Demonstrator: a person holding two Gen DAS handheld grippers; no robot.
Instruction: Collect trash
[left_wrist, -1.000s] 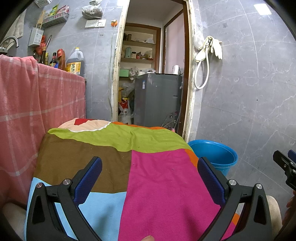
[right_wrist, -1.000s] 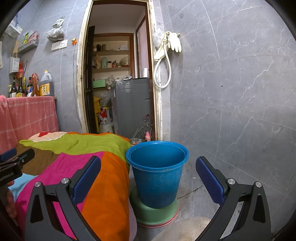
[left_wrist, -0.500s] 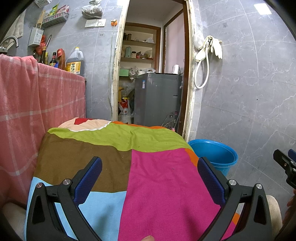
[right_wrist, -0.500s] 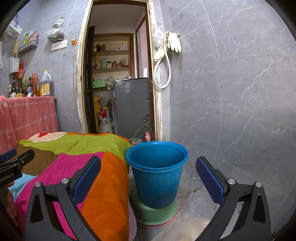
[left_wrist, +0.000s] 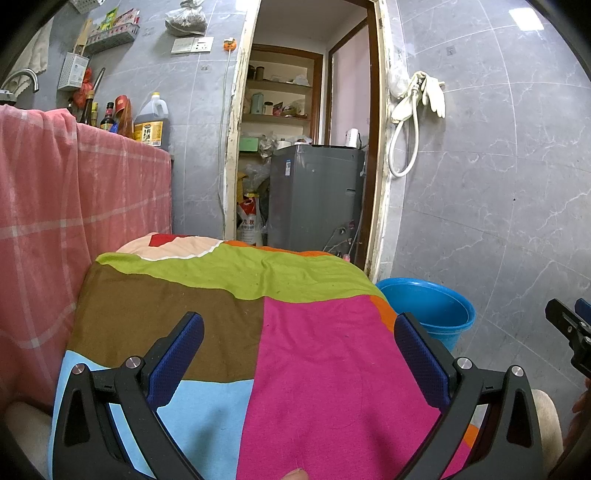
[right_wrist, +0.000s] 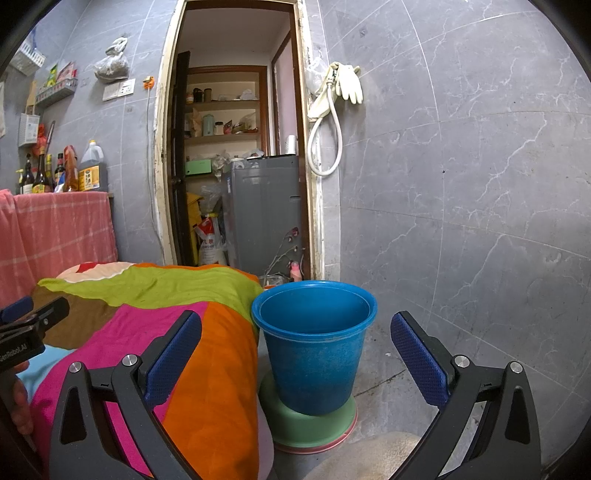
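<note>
A blue plastic bucket (right_wrist: 314, 343) stands on an upturned green basin (right_wrist: 308, 424) on the floor, right of a table under a patchwork cloth (left_wrist: 295, 332). The bucket also shows in the left wrist view (left_wrist: 428, 306). My left gripper (left_wrist: 299, 354) is open and empty above the cloth's pink and brown patches. My right gripper (right_wrist: 295, 354) is open and empty, facing the bucket from a short way off. No trash shows on the cloth.
A pink checked cloth (left_wrist: 74, 206) hangs at the left under bottles (left_wrist: 149, 125). A doorway with a grey appliance (left_wrist: 314, 199) lies straight ahead. A grey tiled wall (right_wrist: 461, 184) runs along the right, with gloves and a hose (right_wrist: 332, 110) hung on it.
</note>
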